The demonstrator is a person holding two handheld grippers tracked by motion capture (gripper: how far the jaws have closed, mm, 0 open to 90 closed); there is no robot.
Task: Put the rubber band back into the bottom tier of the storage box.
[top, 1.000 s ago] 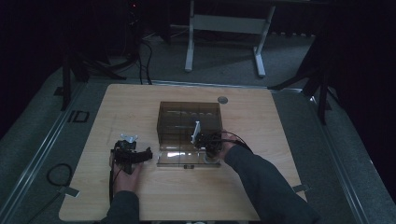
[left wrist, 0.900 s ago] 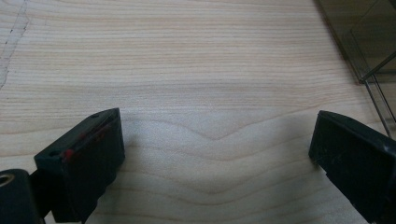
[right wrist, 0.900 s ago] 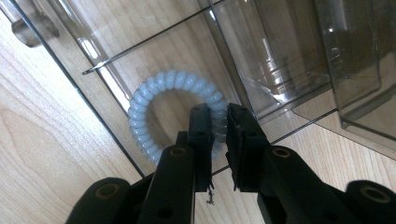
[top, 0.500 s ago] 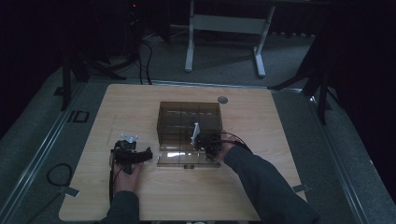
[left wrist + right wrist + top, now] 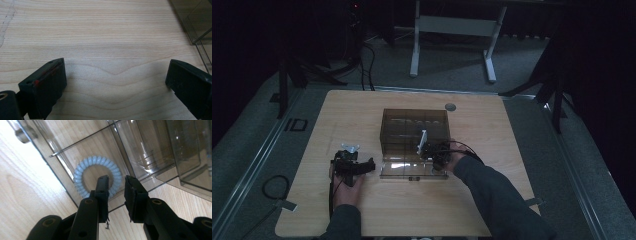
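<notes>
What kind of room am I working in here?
Probably a lab or recording studio, not a home: one wooden table on grey carpet, dark curtains all round, black stands at the table's corners, and a spare white desk frame behind. On the table stands a smoked-plastic organiser box.

Dim room, grey floor [image 5: 452,70], wooden table [image 5: 362,115].

A compartmented box [image 5: 414,131] sits at the middle of the table [image 5: 362,110], with its lid [image 5: 412,170] lying flat on the near side. The left gripper [image 5: 354,166] rests on the tabletop just left of the lid, apart from the box. The right gripper [image 5: 432,152] is at the box's near right corner, over the lid. A coiled hair tie [image 5: 97,176] lies in a section of the lid, under the right gripper's jaw tips. A round grommet [image 5: 450,106] sits in the table beyond the box, toward the far right.
</notes>
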